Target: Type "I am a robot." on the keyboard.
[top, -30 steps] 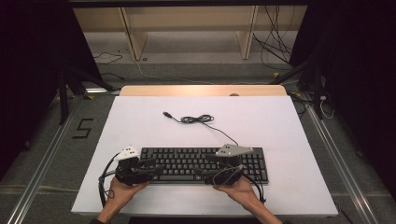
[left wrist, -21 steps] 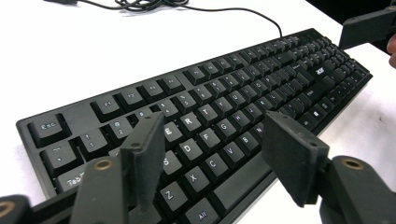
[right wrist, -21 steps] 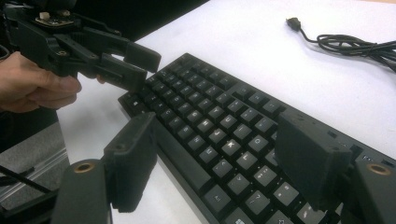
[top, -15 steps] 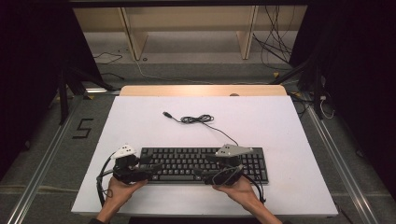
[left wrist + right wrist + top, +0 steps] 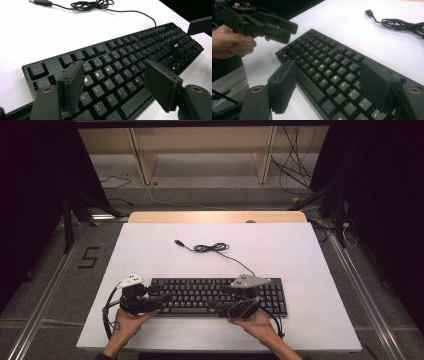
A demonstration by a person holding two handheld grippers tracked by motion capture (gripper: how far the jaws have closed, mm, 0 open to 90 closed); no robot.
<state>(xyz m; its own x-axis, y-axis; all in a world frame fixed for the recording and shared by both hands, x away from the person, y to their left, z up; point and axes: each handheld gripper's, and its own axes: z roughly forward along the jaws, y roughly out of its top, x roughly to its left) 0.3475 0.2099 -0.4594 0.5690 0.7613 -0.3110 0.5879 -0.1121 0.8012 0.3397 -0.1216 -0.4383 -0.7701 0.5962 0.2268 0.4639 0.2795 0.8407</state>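
Seen from above, the left tool [image 5: 150,298] partly hid the left end of the black keyboard [image 5: 200,296], which lay along the near edge of the white table [image 5: 300,255]. Its jaws had just been opening and stood wide, over the keys without pressing any. The left hand [image 5: 127,320] reached in from the near edge, its forearm cut off by the frame. The keyboard's cable [image 5: 210,248] lay coiled toward the table's middle. The right tool [image 5: 225,302] covered keys right of centre, jaws spread apart, gripping nothing; the right hand [image 5: 255,322] held it low and nearly level.
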